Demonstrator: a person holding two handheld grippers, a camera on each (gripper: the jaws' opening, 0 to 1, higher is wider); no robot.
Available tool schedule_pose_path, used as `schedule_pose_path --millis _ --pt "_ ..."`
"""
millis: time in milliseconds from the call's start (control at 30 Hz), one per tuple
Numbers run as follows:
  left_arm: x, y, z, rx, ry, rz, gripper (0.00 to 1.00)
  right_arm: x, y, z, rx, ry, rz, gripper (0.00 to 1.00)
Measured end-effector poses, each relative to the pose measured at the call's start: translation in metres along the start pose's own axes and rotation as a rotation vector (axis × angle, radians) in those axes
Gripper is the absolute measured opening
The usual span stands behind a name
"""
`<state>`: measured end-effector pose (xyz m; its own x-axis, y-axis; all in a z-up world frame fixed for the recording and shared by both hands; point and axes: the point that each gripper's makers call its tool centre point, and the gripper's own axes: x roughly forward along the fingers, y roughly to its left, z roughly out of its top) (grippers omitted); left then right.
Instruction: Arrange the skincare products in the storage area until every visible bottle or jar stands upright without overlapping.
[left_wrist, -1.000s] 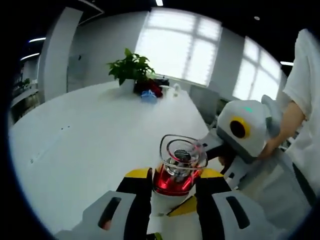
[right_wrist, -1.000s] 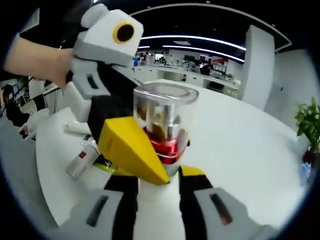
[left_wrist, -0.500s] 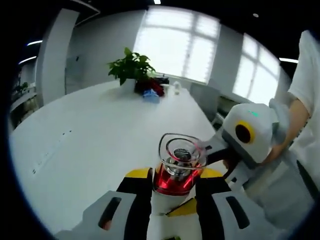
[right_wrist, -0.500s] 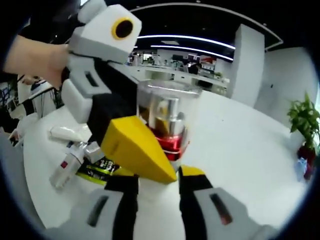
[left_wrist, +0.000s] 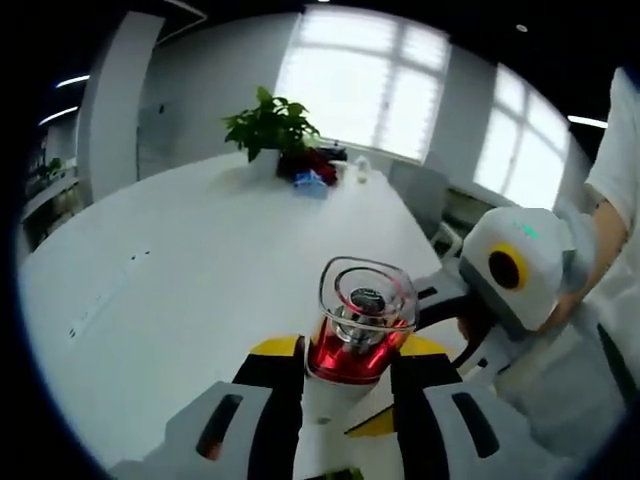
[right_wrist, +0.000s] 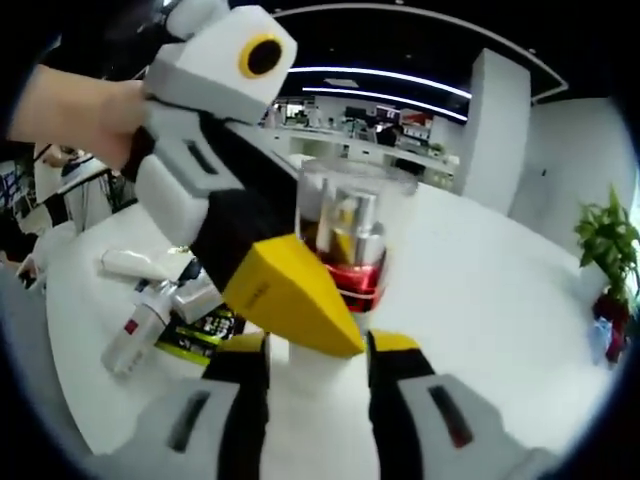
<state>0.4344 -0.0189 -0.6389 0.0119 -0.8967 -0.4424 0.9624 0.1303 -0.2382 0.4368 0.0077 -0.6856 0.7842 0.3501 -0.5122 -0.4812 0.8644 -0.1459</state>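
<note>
Bottle held upright between both grippers above the white table.
Left gripper and right gripper both clamp the red-collared bottle; lower it straight down onto bare table, well apart from the lying tubes, then release one gripper at a time.

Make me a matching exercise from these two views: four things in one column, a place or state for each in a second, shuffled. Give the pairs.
Things:
1. clear-capped bottle with red collar
2. potted plant
3. white tubes
4. left claw

Places or states:
A. lying flat on the table, by a black-and-green pack
B. at the table's far end, before the window
C. shut on the bottle
D. upright between yellow-tipped jaws

Pairs: 1-D, 2-B, 3-A, 4-C
</note>
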Motion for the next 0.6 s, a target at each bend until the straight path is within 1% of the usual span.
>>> schedule_pose_path --millis 100,200,267,300,433,600 --pt "-0.007 -0.001 -0.003 -0.017 -0.006 0.018 0.36 -0.005 0.005 -0.003 -0.006 0.005 0.022 0.45" --pt "-0.017 0.0 -0.007 -0.06 -0.031 0.057 0.43 -0.01 0.009 -0.005 -0.013 0.009 0.041 0.48" --pt "-0.024 0.0 -0.012 -0.081 -0.042 0.09 0.47 -0.014 0.013 -0.008 -0.002 0.013 0.054 0.52" --pt "-0.026 0.0 -0.013 -0.084 -0.041 0.096 0.5 -0.016 0.016 -0.009 0.002 0.014 0.061 0.54" --pt "-0.039 -0.007 -0.023 -0.106 -0.049 0.128 0.59 -0.023 0.024 -0.015 0.013 0.021 0.084 0.58" --pt "-0.059 -0.011 -0.038 -0.16 -0.065 0.201 0.68 -0.034 0.031 -0.018 0.03 0.02 0.106 0.61"
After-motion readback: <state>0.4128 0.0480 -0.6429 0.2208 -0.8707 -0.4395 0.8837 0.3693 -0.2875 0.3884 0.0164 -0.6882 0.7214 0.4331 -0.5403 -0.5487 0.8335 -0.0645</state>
